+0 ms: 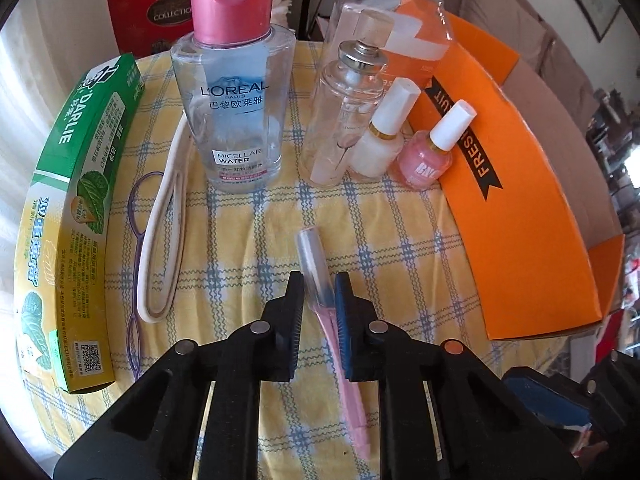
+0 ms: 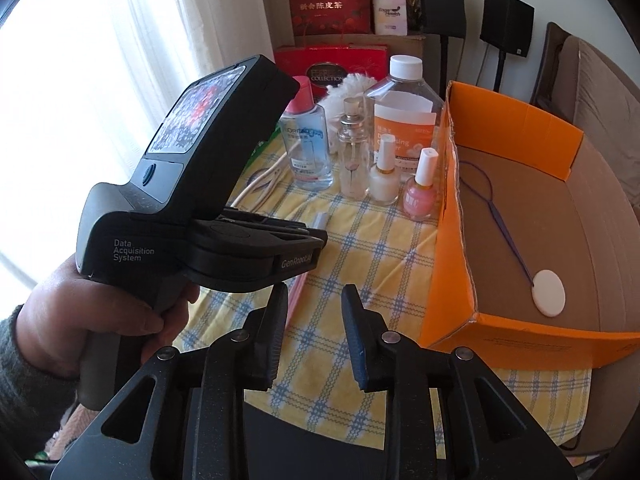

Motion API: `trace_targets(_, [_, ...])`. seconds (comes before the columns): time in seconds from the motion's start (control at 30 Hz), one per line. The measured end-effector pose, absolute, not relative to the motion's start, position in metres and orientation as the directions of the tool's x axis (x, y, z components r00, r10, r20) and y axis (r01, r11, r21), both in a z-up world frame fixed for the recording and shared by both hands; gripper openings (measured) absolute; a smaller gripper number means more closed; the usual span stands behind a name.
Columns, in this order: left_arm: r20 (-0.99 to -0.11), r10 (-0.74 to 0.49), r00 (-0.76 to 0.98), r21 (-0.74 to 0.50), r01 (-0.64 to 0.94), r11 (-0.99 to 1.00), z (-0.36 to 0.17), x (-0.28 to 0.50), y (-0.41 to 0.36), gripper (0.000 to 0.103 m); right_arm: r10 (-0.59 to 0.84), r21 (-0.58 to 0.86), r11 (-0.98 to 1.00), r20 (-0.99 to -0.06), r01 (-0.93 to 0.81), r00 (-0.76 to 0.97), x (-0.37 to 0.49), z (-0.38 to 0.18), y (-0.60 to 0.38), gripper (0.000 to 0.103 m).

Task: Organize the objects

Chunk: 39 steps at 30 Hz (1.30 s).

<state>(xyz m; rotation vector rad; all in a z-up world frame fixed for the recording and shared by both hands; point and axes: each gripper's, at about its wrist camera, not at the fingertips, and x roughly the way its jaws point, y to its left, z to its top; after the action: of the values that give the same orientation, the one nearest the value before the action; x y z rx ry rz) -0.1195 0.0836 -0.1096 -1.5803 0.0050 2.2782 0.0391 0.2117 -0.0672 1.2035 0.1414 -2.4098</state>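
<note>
Pink-handled razor (image 1: 320, 280) with a clear cap lies on the yellow checked tablecloth (image 1: 248, 240) near the table's front edge, between the fingers of the left gripper (image 1: 319, 308). In the left wrist view the jaws stand narrow around its neck; the blue pad (image 1: 345, 300) looks to be touching it, the black pad just beside, so a firm hold cannot be confirmed. Along the far edge stand the micellar water bottle (image 1: 236, 100), a clear perfume bottle (image 1: 344, 112), a white polish bottle (image 1: 380, 136), a pink polish bottle (image 1: 432, 152) and a large orange-labelled bottle (image 1: 408, 28). A green toothpaste box (image 1: 80, 200) lies along the left edge, a white band (image 1: 164, 232) beside it. The orange box (image 1: 520, 220) stands at the right edge.

In the right wrist view the right gripper (image 2: 314, 328) hovers over the front of the cloth, jaws moderately wide and holding nothing. The left gripper body (image 2: 208, 208) and the hand (image 2: 92, 312) holding it fill the left side. The orange box (image 2: 452, 248) is open, with a white disc (image 2: 549, 293) and a purple looped tool (image 2: 500, 216) on its floor.

Risks, as judged: the razor is thin and lies flat, so an off-centre pinch could let it pivot or slip on lifting. A sweep toward the box could topple the polish bottles standing just beside its wall.
</note>
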Motion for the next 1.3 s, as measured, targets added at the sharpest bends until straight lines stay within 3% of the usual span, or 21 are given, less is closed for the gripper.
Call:
trace_targets(0.13, [-0.894, 0.321, -0.312, -0.234, -0.285, -0.929, -0.104, -0.117, 0.075, 0.0, -0.347, 0.113, -0.895, -0.784, 0.432, -0.514, 0.038, -0.071, 0.209, 0.028])
trace_targets(0.37, [-0.894, 0.356, -0.271, -0.29, -0.254, -0.923, -0.107, -0.117, 0.064, 0.0, -0.363, 0.137, -0.885, -0.801, 0.445, -0.476, 0.034, -0.083, 0.2, 0.028])
trace_targets(0.43, [-0.89, 0.366, -0.271, -0.307, -0.237, -0.922, -0.108, -0.117, 0.063, 0.002, -0.364, 0.139, -0.885, -0.804, 0.445, -0.471, 0.033, -0.085, 0.199, 0.028])
trace_targets(0.57, [-0.89, 0.356, -0.284, -0.293, -0.241, -0.925, -0.104, -0.119, 0.07, 0.022, -0.359, 0.138, -0.887, -0.805, 0.441, -0.472, 0.035, -0.087, 0.2, 0.028])
trace_targets(0.67, [-0.891, 0.352, -0.288, -0.282, -0.257, -0.924, -0.101, -0.118, 0.079, 0.028, -0.355, 0.14, -0.892, -0.805, 0.429, -0.475, 0.036, -0.087, 0.205, 0.029])
trace_targets(0.8, [-0.903, 0.278, -0.329, -0.174, -0.313, -0.934, -0.099, -0.111, 0.099, 0.026, -0.355, 0.146, -0.895, -0.804, 0.421, -0.477, 0.034, -0.087, 0.209, 0.029])
trace_targets(0.83, [-0.905, 0.259, -0.338, -0.146, -0.324, -0.935, -0.098, -0.109, 0.102, 0.013, -0.354, 0.146, -0.896, -0.805, 0.42, -0.476, 0.034, -0.087, 0.209, 0.029])
trace_targets(0.9, [-0.905, 0.243, -0.349, -0.119, -0.341, -0.933, -0.098, -0.107, 0.105, 0.013, -0.356, 0.148, -0.895, -0.805, 0.421, -0.475, 0.035, -0.087, 0.209, 0.029])
trace_targets(1.3, [-0.867, 0.403, -0.295, -0.341, -0.24, -0.909, -0.089, -0.112, 0.047, 0.013, -0.432, 0.238, -0.863, -0.803, 0.445, -0.41, 0.031, -0.097, 0.194, 0.029])
